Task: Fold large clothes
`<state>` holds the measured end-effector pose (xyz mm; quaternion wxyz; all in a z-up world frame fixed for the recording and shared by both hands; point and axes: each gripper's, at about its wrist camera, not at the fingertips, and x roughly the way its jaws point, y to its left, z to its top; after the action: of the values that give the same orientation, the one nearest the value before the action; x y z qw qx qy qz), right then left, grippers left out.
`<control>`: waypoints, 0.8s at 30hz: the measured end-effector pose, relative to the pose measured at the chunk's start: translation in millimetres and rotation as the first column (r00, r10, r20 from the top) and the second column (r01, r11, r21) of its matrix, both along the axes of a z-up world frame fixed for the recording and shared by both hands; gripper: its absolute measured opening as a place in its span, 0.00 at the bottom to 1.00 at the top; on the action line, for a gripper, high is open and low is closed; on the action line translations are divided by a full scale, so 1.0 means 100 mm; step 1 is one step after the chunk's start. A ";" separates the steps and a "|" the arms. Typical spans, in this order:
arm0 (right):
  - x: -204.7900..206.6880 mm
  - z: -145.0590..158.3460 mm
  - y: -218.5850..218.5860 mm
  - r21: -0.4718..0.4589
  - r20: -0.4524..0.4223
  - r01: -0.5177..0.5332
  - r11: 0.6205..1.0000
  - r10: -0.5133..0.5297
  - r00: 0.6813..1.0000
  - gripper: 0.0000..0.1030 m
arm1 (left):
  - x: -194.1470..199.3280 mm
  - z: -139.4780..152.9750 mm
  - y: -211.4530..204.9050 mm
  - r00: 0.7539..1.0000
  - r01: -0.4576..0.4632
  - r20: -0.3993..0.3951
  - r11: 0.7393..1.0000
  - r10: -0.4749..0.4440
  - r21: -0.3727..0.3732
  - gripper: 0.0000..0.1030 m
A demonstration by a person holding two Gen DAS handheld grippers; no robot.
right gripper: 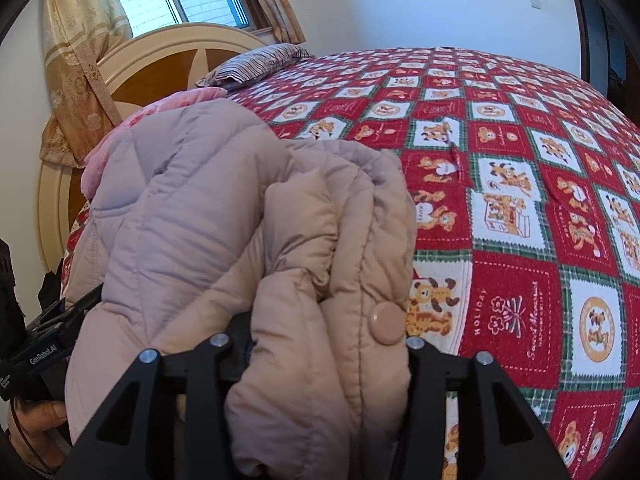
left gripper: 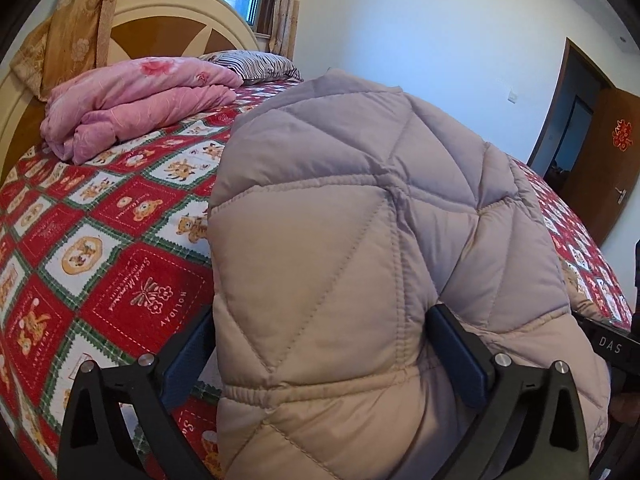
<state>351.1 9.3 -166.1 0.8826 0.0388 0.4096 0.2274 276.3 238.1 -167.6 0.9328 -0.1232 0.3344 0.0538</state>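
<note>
A pale beige quilted puffer jacket lies bunched on the bed's near edge. My left gripper is open wide. The jacket's padded bulk fills the space between its blue pads and drapes over the right one. In the right wrist view the jacket is folded into thick rolls, with a round snap button on the nearest roll. My right gripper has its jaws apart around that roll, and the fabric hides its fingertips. Each view shows the other gripper's body at its side edge.
The bed carries a red, white and green bear-print cover. A folded pink quilt and a striped pillow lie near the round headboard. Curtains and a window are behind, and a brown door stands at the right.
</note>
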 end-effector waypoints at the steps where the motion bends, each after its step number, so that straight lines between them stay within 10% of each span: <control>1: 0.00 -0.01 0.00 0.000 0.000 0.002 1.000 -0.002 1.000 0.49 | 0.00 -0.01 0.01 1.000 0.003 0.001 1.000 -0.003 -0.006 0.99; 24: 0.12 -0.19 -0.06 0.023 -0.035 0.055 0.998 -0.054 0.998 0.68 | 0.07 -0.14 0.07 1.000 0.009 0.003 0.997 -0.009 -0.071 0.99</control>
<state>362.9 3.0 -184.9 0.8807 0.0645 0.4208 0.2076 283.2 244.8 -181.7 0.9285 -0.1550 0.3354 0.0376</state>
